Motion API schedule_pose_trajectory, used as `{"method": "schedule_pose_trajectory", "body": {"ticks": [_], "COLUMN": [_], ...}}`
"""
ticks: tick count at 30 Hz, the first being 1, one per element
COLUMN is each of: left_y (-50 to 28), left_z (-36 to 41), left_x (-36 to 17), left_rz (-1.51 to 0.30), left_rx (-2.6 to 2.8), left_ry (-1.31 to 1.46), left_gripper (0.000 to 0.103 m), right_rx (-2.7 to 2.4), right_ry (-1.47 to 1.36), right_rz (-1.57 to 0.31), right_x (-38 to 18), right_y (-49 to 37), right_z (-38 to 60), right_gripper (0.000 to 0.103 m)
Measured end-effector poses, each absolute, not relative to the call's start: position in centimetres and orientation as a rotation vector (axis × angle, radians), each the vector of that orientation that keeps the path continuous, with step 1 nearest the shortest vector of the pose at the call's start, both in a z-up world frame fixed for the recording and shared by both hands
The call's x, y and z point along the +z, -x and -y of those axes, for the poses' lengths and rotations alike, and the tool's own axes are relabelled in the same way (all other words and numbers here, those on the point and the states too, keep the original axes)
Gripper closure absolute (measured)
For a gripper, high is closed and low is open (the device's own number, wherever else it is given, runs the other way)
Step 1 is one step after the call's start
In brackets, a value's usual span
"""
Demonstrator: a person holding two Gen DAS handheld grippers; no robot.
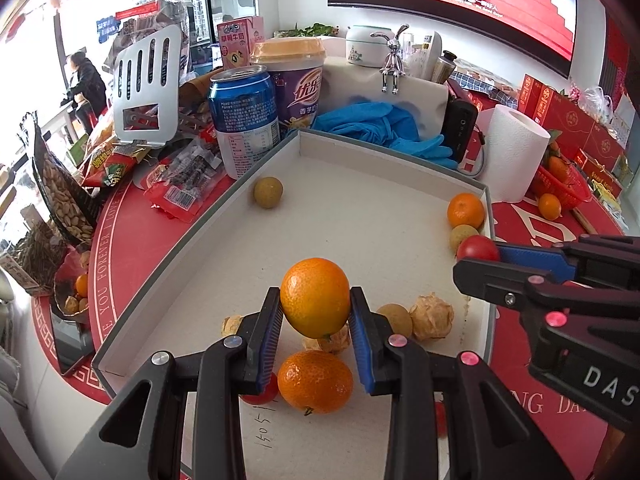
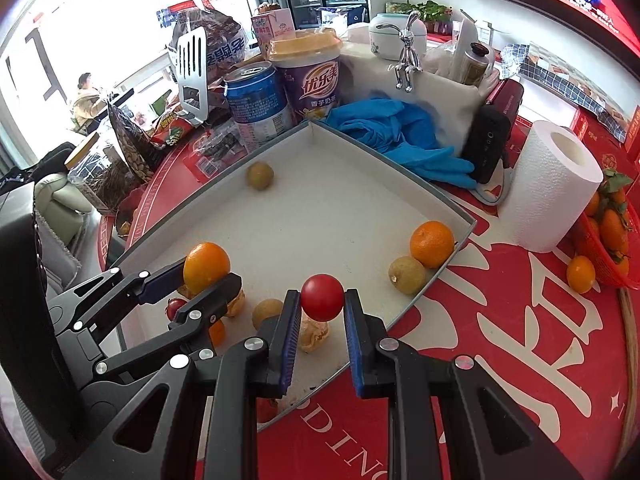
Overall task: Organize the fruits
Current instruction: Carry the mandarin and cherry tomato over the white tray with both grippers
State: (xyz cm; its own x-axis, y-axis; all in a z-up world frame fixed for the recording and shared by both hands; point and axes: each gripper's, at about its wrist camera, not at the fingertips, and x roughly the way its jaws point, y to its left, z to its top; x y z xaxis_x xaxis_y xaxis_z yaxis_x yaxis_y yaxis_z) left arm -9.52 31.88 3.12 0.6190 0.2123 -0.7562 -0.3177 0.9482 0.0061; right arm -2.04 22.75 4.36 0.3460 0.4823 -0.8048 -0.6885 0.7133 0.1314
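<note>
Left wrist view: lower centre, left tool (image 1: 316,309) clamped on an orange (image 1: 315,297), held above the white tray (image 1: 360,216). A second orange (image 1: 315,381) lies below it on the tray floor. Right edge, right tool (image 1: 486,254) clamped on a red tomato (image 1: 476,247). Right wrist view: tomato (image 2: 322,297) held lower centre, over the tray's near edge.

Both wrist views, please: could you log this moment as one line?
left gripper: shut on round orange citrus | right gripper: shut on small red tomato | both above shallow grey tray
</note>
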Motion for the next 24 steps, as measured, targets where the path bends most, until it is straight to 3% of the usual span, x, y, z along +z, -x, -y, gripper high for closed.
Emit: {"method": "schedule_pose_trajectory", "body": {"ticks": [24], "left_y": [9.08], "left_z": [-31.78], "left_x": [2.53], "left_rz": [-0.880], "left_rx": [0.297], "left_ry": [0.125], "left_gripper": [0.067], "right_rx": [0.765], "right_ry": [0.258], "right_rz": [-0.963], "right_x": [3.69], "right_y": [1.69], "right_z": [-23.31], "right_gripper": [0.080]}}
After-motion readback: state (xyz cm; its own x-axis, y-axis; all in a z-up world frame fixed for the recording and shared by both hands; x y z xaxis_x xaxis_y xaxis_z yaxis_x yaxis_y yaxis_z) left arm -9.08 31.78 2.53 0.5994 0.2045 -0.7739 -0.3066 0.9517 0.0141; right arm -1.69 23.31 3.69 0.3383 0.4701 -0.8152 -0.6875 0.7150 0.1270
